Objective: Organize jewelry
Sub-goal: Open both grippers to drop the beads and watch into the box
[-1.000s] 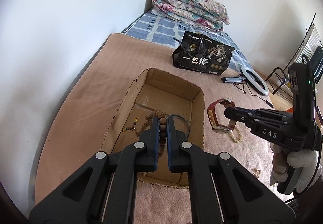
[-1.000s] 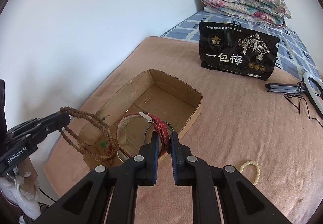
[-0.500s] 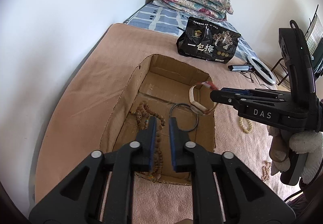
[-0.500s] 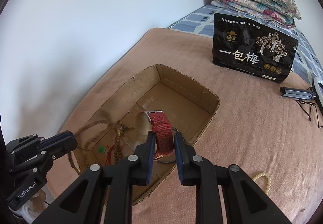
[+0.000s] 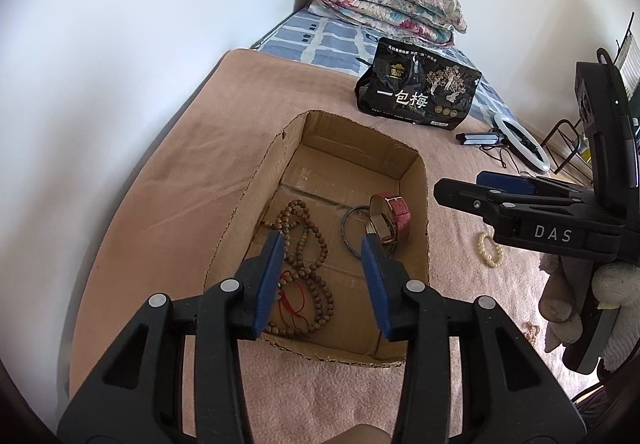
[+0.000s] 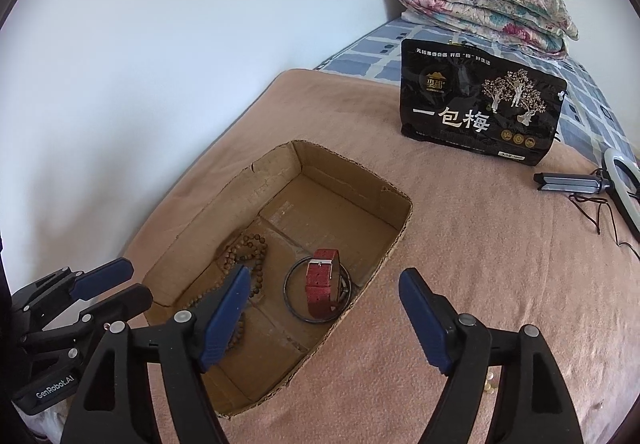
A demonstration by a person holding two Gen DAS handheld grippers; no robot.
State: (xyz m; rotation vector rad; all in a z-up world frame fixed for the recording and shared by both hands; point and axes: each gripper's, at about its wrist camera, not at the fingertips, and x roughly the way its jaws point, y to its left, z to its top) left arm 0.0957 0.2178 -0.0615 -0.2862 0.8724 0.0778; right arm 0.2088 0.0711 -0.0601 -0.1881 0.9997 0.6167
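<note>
Both tongs, left (image 5: 322,264) and right (image 6: 324,318), now spread empty; prayer beads (image 5: 308,244) and red-strapped watch (image 6: 322,282) released into cardboard box (image 6: 360,172). Pearl bracelet (image 5: 490,248) remains on bed.

Left gripper (image 5: 323,267) jaws spread apart, holding nothing; right gripper (image 6: 325,318) jaws spread wide, likewise holding nothing

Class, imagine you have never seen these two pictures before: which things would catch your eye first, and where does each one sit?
The open cardboard box on the pink blanket draws the eye first, with a red-strapped watch lying across a dark bangle and a wooden bead necklace coiled beside them. Behind it stands a black snack bag with gold trees. Both claws, left and right, hang open over the box.
</note>
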